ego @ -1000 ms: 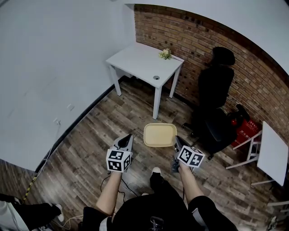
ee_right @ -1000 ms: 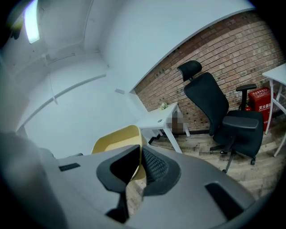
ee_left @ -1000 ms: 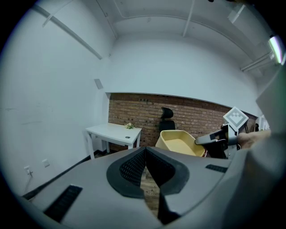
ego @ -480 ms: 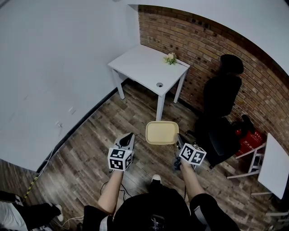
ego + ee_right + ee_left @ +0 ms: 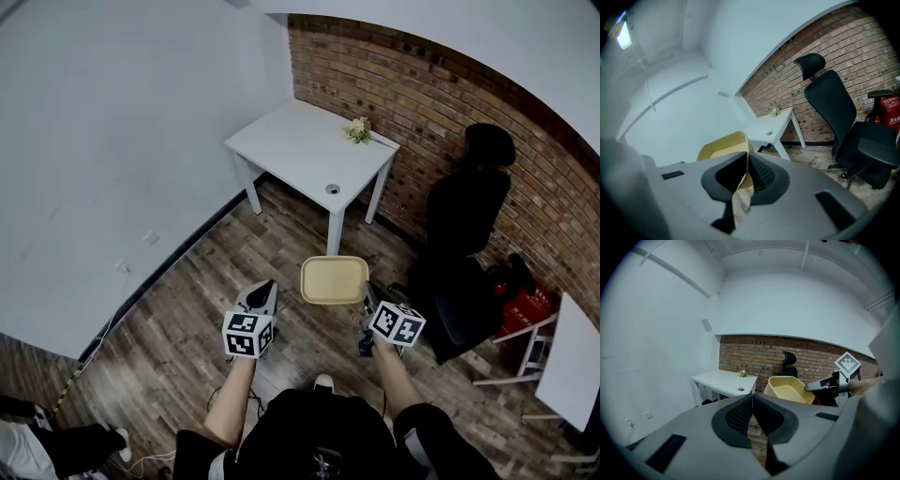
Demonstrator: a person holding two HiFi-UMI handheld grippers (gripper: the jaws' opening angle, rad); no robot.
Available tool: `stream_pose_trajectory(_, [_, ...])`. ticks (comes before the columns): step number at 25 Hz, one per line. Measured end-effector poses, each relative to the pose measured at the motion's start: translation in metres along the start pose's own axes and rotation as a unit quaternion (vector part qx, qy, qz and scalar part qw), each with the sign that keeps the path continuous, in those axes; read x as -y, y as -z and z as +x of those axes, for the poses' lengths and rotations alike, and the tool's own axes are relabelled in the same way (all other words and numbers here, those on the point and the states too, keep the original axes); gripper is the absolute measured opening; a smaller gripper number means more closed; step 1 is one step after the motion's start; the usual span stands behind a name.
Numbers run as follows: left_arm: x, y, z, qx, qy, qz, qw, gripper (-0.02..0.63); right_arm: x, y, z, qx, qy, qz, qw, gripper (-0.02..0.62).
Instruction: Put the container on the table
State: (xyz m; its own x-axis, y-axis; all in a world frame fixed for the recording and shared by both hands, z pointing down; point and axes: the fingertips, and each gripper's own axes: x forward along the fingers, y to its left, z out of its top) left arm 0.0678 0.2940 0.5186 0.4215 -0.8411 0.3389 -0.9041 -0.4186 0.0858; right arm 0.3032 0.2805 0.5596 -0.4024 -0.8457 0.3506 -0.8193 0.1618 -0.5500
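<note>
R gripper [image 5: 367,302] jaws pinch the rim of the pale-yellow rectangular plastic container [image 5: 333,279]; tub is in air, just ahead-left of them. L gripper [image 5: 264,292] jaws pressed together, empty. White square bench [image 5: 300,145] is well ahead of the jaws. Est. mid-carry; set-down not yet done.

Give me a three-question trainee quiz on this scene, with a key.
1. True or false: the yellow container already rests on the white table.
2. Which gripper holds the container? A left, B right, C both.
3. Complete: the flowers sit on the ____.
Key: 1 false, it is held in the air. 2 B: the right gripper is shut on its rim; the left gripper is shut, empty. 3 table.
</note>
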Motion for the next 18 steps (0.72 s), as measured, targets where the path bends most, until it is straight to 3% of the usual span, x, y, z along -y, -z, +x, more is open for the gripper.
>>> stream_pose_trajectory(9, [-0.007,0.001,0.023,-0.003,-0.008,-0.013,0.9999,0.015,0.01,-0.014,0.027,-0.006,-0.003,0.003,1.0,0.035])
stream_pose_trajectory(18, [-0.042,-0.018,0.071,0.001,-0.004,-0.016,0.9999,0.015,0.009,-0.036,0.084,-0.009,0.0,0.004,1.0,0.035])
